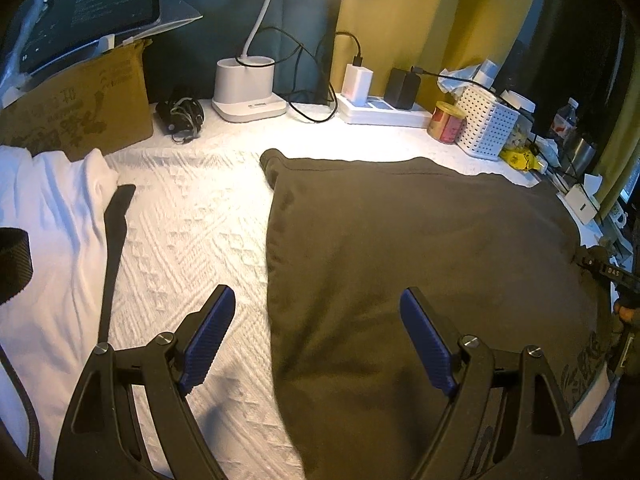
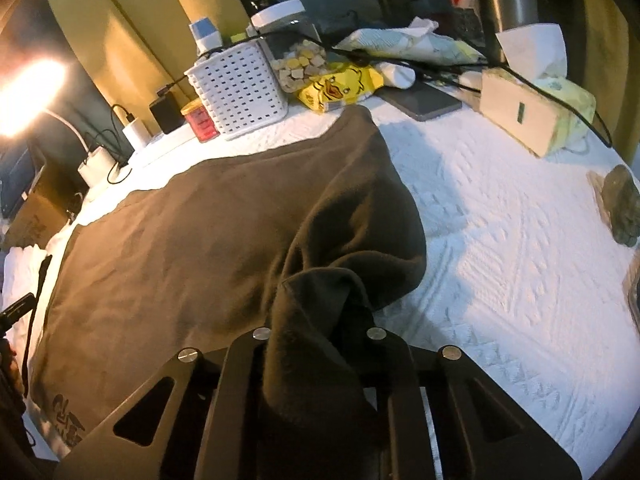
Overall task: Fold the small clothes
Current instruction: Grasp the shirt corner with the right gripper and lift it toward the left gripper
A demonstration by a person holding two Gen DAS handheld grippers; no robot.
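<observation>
Currently, a dark olive garment point(image 1: 420, 260) is spread over the white quilted cover point(image 1: 192, 232) of the work surface, its right-hand edge bunched up and lifted. The right gripper point(image 2: 320, 344) is clenched on that raised fold, with cloth pinched between its black arms and draped over them. The left gripper point(image 1: 316, 336) is held released above the garment's near left edge, its blue pads point(image 1: 208, 340) wide apart with nothing between them. Along the far right, a white perforated basket point(image 2: 240, 88) is seen, with a white and blue bottle point(image 2: 206, 34) standing in it; what else it holds cannot be told. Just right of the basket, a clear jar point(image 2: 292, 52) with a white lid is filled with small pale and yellow pieces. A red tin point(image 2: 200, 120) stands just left of the basket, and a yellow packet point(image 2: 340, 86) printed with a duck lies against the jar. A tissue box point(image 2: 524, 116) with a sheet pulled up from it is placed at the far right. At far left, a brown cardboard box point(image 1: 80, 108) is stood, and a white garment point(image 1: 52, 208) is laid beside it.
</observation>
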